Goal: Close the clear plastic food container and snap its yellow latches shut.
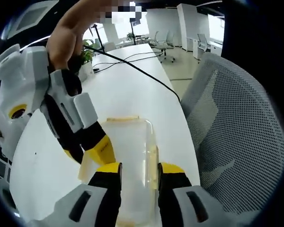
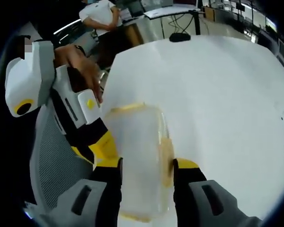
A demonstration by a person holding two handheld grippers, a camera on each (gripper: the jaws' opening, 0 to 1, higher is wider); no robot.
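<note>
In the left gripper view I had my left gripper straddling the clear plastic food container, one yellow-tipped jaw on each long side of it, the jaws parted just to the container's width and apparently pressing its walls. The container lay on the white table, close to the table's edge beside a grey mesh chair. A yellow latch ran along its far short end, and another latch sat on the long side just by my jaw.

The right gripper came in from the other side, its yellow tip touching the container's long side (a hand was wrapped round its white body). A black cable trailed across the table farther off.

In the right gripper view my right gripper framed the same container between its jaws, likewise spread to its width and seemingly gripping it. The left gripper met the container from the opposite side, held by a hand. I could not tell whether the lid was fully seated.
</note>
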